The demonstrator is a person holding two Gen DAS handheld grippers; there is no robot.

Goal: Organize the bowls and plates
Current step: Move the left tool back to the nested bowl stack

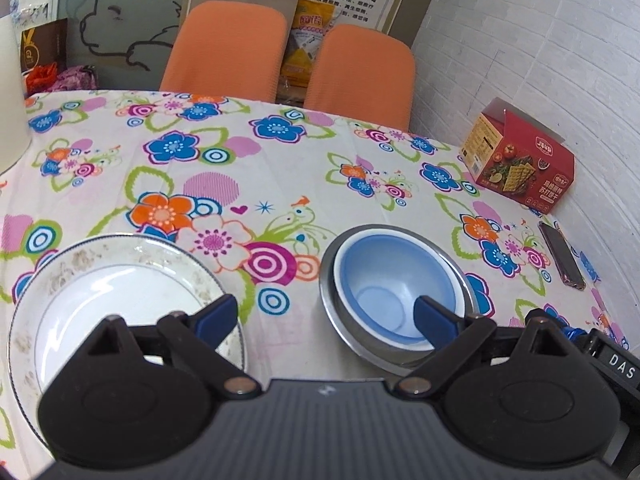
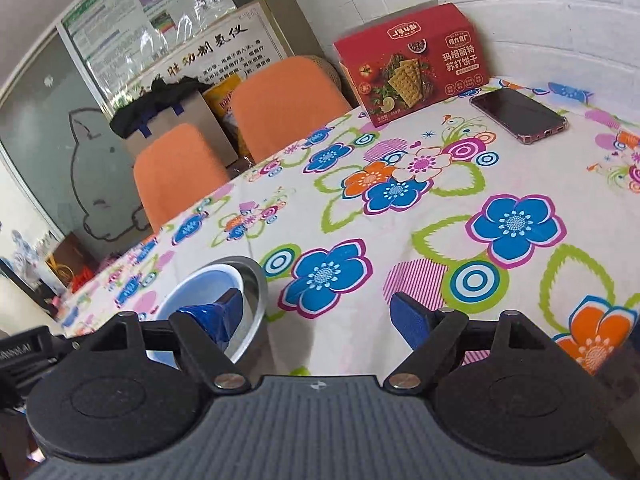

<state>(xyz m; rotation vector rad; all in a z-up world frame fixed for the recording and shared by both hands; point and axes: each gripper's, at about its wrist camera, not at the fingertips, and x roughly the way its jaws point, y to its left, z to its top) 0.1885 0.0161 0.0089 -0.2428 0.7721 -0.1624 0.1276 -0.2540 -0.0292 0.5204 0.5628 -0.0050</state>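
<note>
Left wrist view gives us the white plate (image 1: 120, 300), which the right wrist view does not show at all; the plate lies on the floral counter (image 1: 280, 168) at the lower left, with brownish marks on its rim and nothing in it. From the same view we see the blue bowl (image 1: 394, 280) nested inside the steel bowl (image 1: 340, 320), just to the right of the plate and apart from it; the blue bowl is empty. Our left tongs (image 1: 326, 314) stand spread wide, one blue fingertip over the plate's near rim and the other over the blue bowl's near edge, pinching nothing. Right wrist view shows us only part of the two nested bowls at the lower left, the blue bowl (image 2: 200, 292) within the steel bowl (image 2: 256, 292). Our right tongs (image 2: 320, 316) are spread apart with only tablecloth between them; the left fingertip, wrapped in blue tape, lies in front of the bowls' rims, though we cannot tell whether it touches them. That view shows the phone (image 2: 520, 114) lying flat and face up just beside the red cracker box (image 2: 416, 64). We count one plate, two bowls, one box, one phone and two orange chairs (image 1: 228, 48) behind the counter.
</note>
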